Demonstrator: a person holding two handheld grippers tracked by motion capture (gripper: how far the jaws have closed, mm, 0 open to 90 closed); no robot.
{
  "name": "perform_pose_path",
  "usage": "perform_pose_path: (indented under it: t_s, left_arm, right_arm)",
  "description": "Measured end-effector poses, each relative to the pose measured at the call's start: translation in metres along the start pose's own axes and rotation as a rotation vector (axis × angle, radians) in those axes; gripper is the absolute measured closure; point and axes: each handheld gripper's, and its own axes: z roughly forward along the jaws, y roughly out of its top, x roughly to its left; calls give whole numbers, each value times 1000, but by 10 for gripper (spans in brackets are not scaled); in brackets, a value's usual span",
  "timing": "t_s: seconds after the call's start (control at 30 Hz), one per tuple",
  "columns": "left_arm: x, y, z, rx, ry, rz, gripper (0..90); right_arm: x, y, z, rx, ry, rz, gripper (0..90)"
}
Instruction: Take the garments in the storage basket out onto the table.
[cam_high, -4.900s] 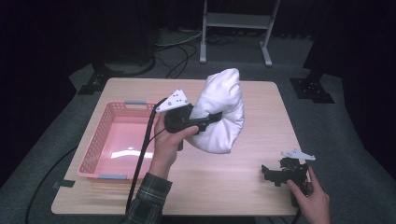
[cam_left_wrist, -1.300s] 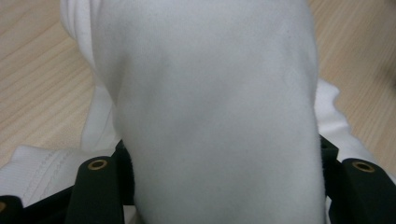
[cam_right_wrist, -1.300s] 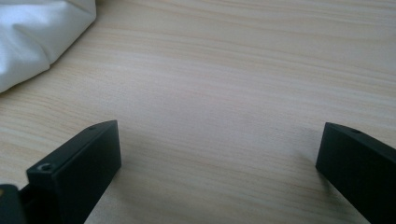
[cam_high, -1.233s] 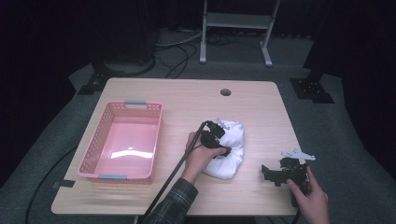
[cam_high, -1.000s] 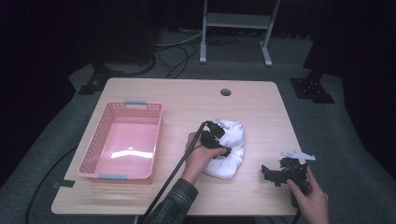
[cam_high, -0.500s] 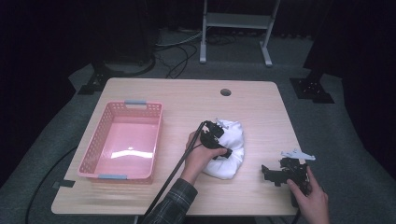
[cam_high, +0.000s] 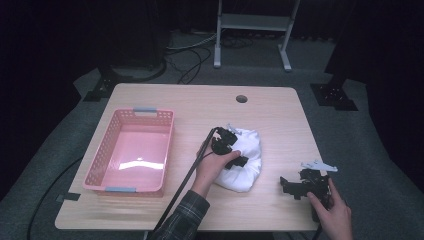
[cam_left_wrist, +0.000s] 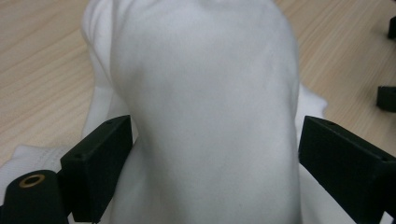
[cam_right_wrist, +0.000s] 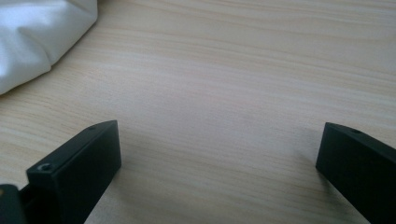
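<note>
A bunched white cloth (cam_high: 250, 146) lies on the wooden table (cam_high: 270, 107), right of centre. My left gripper (cam_high: 239, 161) rests on top of it, pointing right. In the left gripper view a thick fold of the cloth (cam_left_wrist: 205, 84) bulges between the jaws of the left gripper (cam_left_wrist: 215, 158). These jaws have just been opening and stand wide at the fold's sides without squeezing it. My right gripper (cam_high: 289, 186) lies near the table's front right corner, held by a hand. In its own view the right gripper (cam_right_wrist: 219, 158) is open over bare wood, with the cloth's edge (cam_right_wrist: 37, 32) at the upper left.
A pink plastic basket (cam_high: 100, 155) stands on the left part of the table with nothing in it. A small round hole (cam_high: 241, 98) sits near the table's far edge. A metal stand (cam_high: 252, 22) and cables lie on the floor behind.
About five seconds ago the left gripper held the cloth raised above the table; now the cloth lies on the table. In the last second the left hand barely shifted. The right gripper stayed put.
</note>
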Motion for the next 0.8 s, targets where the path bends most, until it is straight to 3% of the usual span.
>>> perform_pose_path:
  t_s: [0.2, 0.4, 0.73, 0.8]
  left_arm:
    - [1, 3, -12, -74, 8, -9, 108]
    - [1, 4, -24, -168, -13, -1, 108]
    - [3, 4, -53, -403, -39, 24, 108]
    - [2, 3, -61, -449, -23, 41, 108]
  right_arm:
    - [0, 0, 0, 1, 0, 1, 0]
    - [0, 0, 0, 2, 0, 3, 0]
    - [0, 0, 0, 0, 0, 1, 0]
    - [0, 0, 0, 1, 0, 1, 0]
